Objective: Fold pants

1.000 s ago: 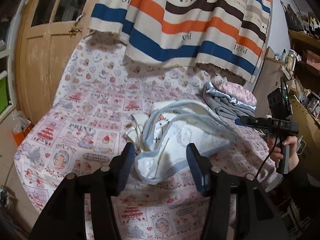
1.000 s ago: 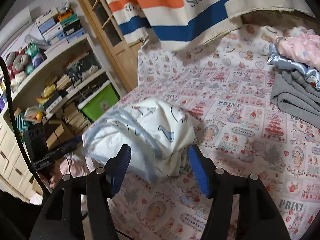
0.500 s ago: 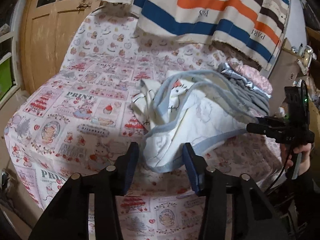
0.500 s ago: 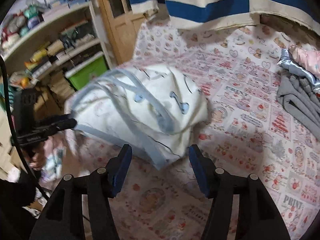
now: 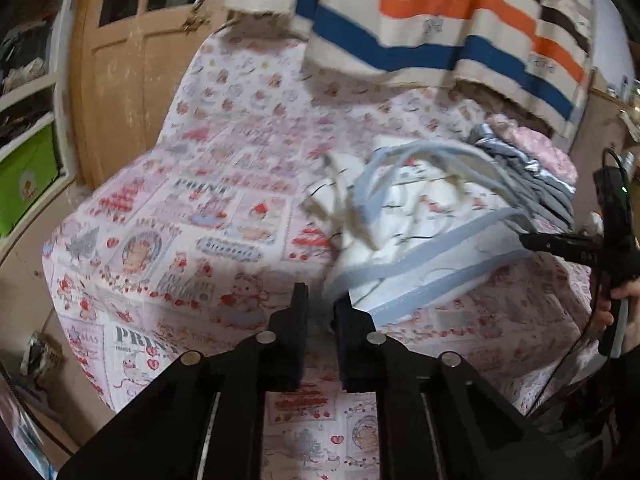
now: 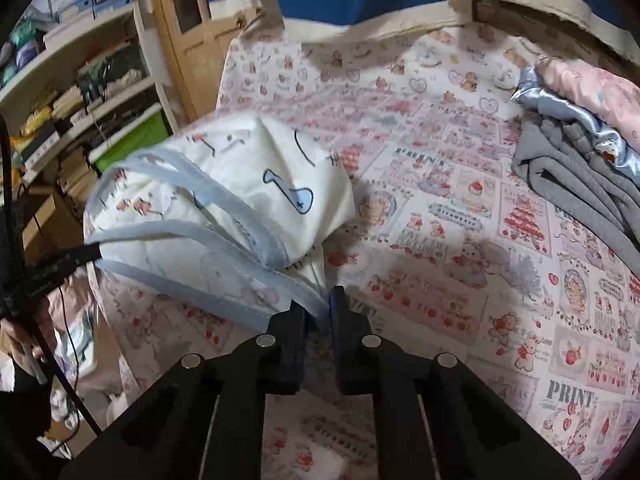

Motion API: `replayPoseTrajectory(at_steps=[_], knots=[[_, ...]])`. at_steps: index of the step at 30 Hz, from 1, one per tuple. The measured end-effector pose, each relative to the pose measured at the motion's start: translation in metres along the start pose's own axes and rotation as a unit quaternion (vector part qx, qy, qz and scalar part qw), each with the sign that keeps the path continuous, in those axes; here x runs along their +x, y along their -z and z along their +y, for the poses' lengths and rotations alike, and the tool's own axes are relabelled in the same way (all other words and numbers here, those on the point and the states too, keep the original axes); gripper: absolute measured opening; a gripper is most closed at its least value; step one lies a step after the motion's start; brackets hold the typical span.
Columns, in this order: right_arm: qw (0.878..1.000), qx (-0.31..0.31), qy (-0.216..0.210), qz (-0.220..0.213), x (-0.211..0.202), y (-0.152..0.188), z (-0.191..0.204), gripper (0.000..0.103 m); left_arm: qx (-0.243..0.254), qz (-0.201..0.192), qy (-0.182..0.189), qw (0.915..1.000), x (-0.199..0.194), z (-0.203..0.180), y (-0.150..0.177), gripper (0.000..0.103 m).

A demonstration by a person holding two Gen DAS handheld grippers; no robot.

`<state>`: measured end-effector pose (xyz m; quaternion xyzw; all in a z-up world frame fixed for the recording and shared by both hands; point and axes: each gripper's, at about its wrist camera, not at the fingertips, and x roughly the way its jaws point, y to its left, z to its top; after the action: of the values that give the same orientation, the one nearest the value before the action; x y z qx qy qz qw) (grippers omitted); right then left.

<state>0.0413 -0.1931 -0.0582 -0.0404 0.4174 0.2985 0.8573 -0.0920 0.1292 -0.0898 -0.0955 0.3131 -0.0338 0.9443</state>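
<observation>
Since a second ago both our claws, left claw [image 5: 322, 307] and right claw [image 6: 318, 307], dropped and are closing on the blue-trimmed edge of the crumpled pants [image 6: 224, 200] mid-frame on the bed [image 6: 460, 184], ready for spreading.

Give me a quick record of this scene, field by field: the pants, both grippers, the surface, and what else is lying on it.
pants: white pants with light blue trim, crumpled in a heap
left gripper: left gripper jaws closing on the trim at the heap's near edge
right gripper: right gripper jaws closing on a blue-trimmed edge
surface: bedsheet with pink cartoon print
other items: folded clothes pile, grey, satin blue and pink, apart from the pants
backdrop: striped cloth hanging behind
</observation>
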Motion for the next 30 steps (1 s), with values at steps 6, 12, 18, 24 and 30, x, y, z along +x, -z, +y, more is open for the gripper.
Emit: replayPoseTrajectory(at_steps=[6, 12, 18, 24, 30], knots=[[0.999, 0.001, -0.022, -0.044, -0.036, -0.004, 0.005, 0.023, -0.010, -0.046, 0.017, 0.9987, -0.027, 0.000, -0.015, 0.029], [0.997, -0.012, -0.024, -0.065, -0.040, -0.017, 0.012, 0.051, 0.010, -0.053, 0.009, 0.9985, -0.015, -0.006, -0.036, 0.031], [0.998, -0.036, 0.020, -0.040, -0.008, -0.021, 0.025, 0.031, -0.004, -0.016, 0.016, 0.9997, 0.015, -0.007, -0.041, 0.031], [0.996, -0.021, 0.042, -0.080, -0.017, -0.023, 0.014, 0.005, 0.019, -0.036, -0.018, 0.9990, 0.012, -0.013, -0.044, 0.006], [0.991, -0.019, 0.048, -0.126, -0.050, -0.026, 0.012, 0.005, 0.048, -0.070, -0.017, 0.9962, -0.009, -0.023, -0.046, 0.006]])
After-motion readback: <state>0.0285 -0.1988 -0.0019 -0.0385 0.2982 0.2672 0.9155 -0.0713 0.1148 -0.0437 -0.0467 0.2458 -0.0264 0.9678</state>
